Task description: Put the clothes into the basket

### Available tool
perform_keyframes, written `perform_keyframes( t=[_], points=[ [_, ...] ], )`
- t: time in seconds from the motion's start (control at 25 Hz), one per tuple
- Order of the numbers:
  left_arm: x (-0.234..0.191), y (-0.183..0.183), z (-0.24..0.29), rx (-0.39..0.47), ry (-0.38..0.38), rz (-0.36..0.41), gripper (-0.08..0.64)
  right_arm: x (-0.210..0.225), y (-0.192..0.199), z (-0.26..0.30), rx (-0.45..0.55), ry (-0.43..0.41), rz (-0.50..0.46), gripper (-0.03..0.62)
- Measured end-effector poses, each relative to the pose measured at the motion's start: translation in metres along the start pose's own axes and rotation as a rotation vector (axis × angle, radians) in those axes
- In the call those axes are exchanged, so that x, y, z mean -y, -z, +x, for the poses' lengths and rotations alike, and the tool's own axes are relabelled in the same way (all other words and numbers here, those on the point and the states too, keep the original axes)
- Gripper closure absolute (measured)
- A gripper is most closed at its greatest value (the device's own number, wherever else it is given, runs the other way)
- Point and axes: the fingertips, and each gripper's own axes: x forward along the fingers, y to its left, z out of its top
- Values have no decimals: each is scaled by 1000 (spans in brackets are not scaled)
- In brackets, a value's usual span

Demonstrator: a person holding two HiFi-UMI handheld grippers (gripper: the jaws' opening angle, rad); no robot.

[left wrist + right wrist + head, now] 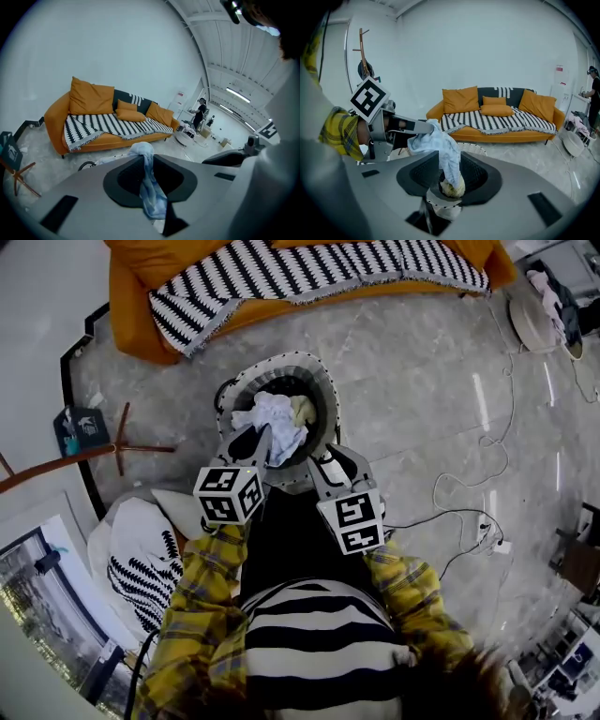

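The left gripper's (pixel 142 158) fingers (pixel 410 125) are nearly together, pinching one end of a light blue cloth (pixel 440 149). From there the cloth runs as a twisted strip, long axis slanting down, into the right gripper (pixel 449 174). That gripper's fingers are partly closed on the cloth's lower end, where a cream lump of fabric (pixel 452 187) shows.

In the head view both grippers tilt downward, side by side, over the near rim of the basket (pixel 324 390). The cloth bunches above the basket's opening. Yellow plaid sleeves (pixel 208 570) reach forward behind the marker cubes.

The basket stands on a grey marble floor (pixel 422 381). An orange sofa (pixel 131 298) with a black-and-white striped throw (pixel 309 268) is beyond it, and cables (pixel 459 514) trail to the right.
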Motion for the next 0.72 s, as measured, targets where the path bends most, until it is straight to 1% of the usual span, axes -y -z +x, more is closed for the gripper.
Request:
perform_keyframes(
  t=[0.12, 0.2, 0.28, 0.32, 0.36, 0.4, 0.48, 0.56, 0.72],
  points=[
    [-6, 15, 16, -60, 5, 14, 492, 3, 4, 6, -13, 1, 8, 431],
    [-10, 28, 27, -119, 6, 33, 491, 5, 6, 9, -22, 2, 14, 431],
    [-20, 42, 36, -170, -29, 69, 479, 7, 8, 12, -30, 4, 20, 431],
    [-25, 46, 39, -182, -58, 93, 430, 8, 9, 13, -34, 4, 23, 431],
    [-29, 48, 39, -185, -83, 115, 366, 9, 10, 15, -37, 3, 27, 431],
    [-30, 47, 39, -182, -93, 129, 341, 9, 12, 16, -40, 2, 29, 431],
    [-28, 47, 37, -174, -84, 124, 340, 9, 15, 17, -47, -1, 33, 431],
    [-26, 47, 35, -165, -80, 100, 342, 9, 17, 18, -52, -5, 34, 431],
    [-36, 46, 19, -127, -121, 60, 390, 7, 16, 19, -47, -18, 23, 431]
  ],
)
